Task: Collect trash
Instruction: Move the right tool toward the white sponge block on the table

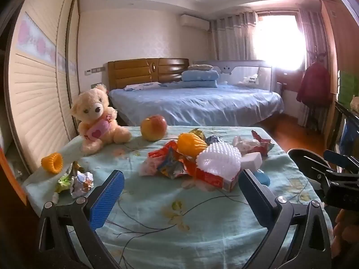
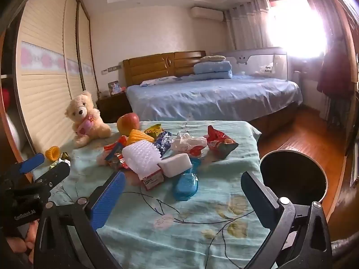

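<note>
A heap of trash lies mid-table: a white foam fruit net, a yellow foam net, crumpled snack wrappers, a small red-and-white box, a white block and a blue plastic piece. A second yellow net and crumpled foil lie at the left. A dark round bin stands beside the table's right edge. My left gripper is open and empty, short of the heap. My right gripper is open and empty above the cloth.
A teddy bear and an apple sit at the table's far left. The table wears a pale green flowered cloth. A bed stands behind, a wardrobe on the left, wooden floor on the right.
</note>
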Available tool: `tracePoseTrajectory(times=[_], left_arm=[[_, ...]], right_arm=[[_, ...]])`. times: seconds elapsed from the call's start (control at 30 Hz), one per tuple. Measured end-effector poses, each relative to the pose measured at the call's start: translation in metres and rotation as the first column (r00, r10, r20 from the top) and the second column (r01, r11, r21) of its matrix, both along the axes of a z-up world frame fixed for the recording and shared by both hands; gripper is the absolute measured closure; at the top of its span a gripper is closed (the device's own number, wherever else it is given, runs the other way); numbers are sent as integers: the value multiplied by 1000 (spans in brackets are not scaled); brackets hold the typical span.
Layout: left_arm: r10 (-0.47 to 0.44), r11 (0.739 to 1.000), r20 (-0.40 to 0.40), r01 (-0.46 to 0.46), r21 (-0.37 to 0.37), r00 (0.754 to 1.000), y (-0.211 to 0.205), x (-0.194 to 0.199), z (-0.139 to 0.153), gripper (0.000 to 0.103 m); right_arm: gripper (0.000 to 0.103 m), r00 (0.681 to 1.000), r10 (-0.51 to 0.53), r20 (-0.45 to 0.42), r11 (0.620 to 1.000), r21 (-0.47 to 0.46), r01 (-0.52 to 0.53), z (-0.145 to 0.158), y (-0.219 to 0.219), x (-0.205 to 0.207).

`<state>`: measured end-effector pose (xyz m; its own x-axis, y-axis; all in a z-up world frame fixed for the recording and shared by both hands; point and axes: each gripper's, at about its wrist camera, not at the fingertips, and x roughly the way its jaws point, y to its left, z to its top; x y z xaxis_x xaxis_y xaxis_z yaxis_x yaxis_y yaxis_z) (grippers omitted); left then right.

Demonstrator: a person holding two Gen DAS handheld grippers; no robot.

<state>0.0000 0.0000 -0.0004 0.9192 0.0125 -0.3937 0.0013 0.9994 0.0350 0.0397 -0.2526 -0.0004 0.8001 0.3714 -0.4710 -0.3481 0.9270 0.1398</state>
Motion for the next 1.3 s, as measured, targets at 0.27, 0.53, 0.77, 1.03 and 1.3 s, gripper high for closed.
tracePoseTrajectory(times=[0.27, 0.53, 0.77, 1.03, 1.3], left_arm=[[15, 1000, 13, -15, -5, 1000, 3, -8, 1, 1], [5, 1000, 6, -5, -14, 1000, 7, -7, 2, 1], [5, 1000, 7, -5, -17, 1000, 7, -8, 1, 1], [5, 1000, 5, -5, -15, 1000, 8, -8, 1, 1], [4, 1000, 1, -4, -12, 1000, 7, -8, -1, 1]], right_arm=[[0, 1000, -10, 15, 999, -30, 11, 0, 9, -1], [0, 1000, -5, 7, 1000, 5, 5, -3, 0, -1], [0, 1000, -2, 5, 1000, 4, 2, -3, 1, -1], [0, 1000, 3, 0, 1000, 4, -3, -2, 2, -1], [0, 1000, 9, -12, 1000, 7, -8, -6, 3, 1]])
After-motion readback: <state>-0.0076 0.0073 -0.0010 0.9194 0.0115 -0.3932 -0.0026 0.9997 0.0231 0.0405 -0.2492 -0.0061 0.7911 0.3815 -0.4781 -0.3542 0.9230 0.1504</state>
